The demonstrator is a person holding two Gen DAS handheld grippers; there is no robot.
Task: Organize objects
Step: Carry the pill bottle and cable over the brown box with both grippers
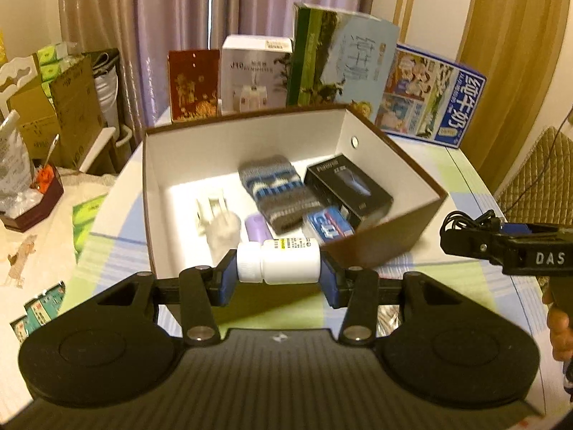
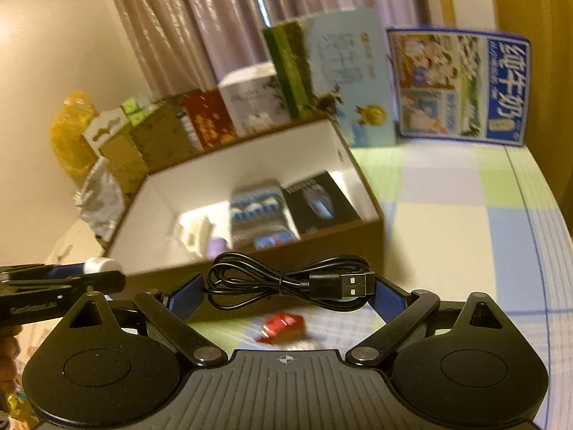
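My left gripper (image 1: 278, 263) is shut on a white pill bottle (image 1: 283, 261), held sideways above the near wall of a brown storage box (image 1: 386, 236). Inside the box lie a striped knit sock (image 1: 277, 191), a black carton (image 1: 347, 186), a blue-and-red pack (image 1: 327, 227), a purple tube (image 1: 257, 227) and a white plastic piece (image 1: 216, 215). My right gripper (image 2: 288, 292) is shut on a coiled black USB cable (image 2: 286, 281), held above the table just short of the box (image 2: 333, 238). That gripper also shows at the right edge of the left wrist view, cable (image 1: 465, 220) in its jaws.
Tall printed cartons (image 1: 340, 57) and a blue milk carton (image 1: 429, 96) stand behind the box. A red wrapped item (image 2: 283, 326) lies on the checked tablecloth (image 2: 458, 222) below the right gripper. Cardboard boxes (image 1: 57, 107) and a small tray (image 1: 34, 197) crowd the left side.
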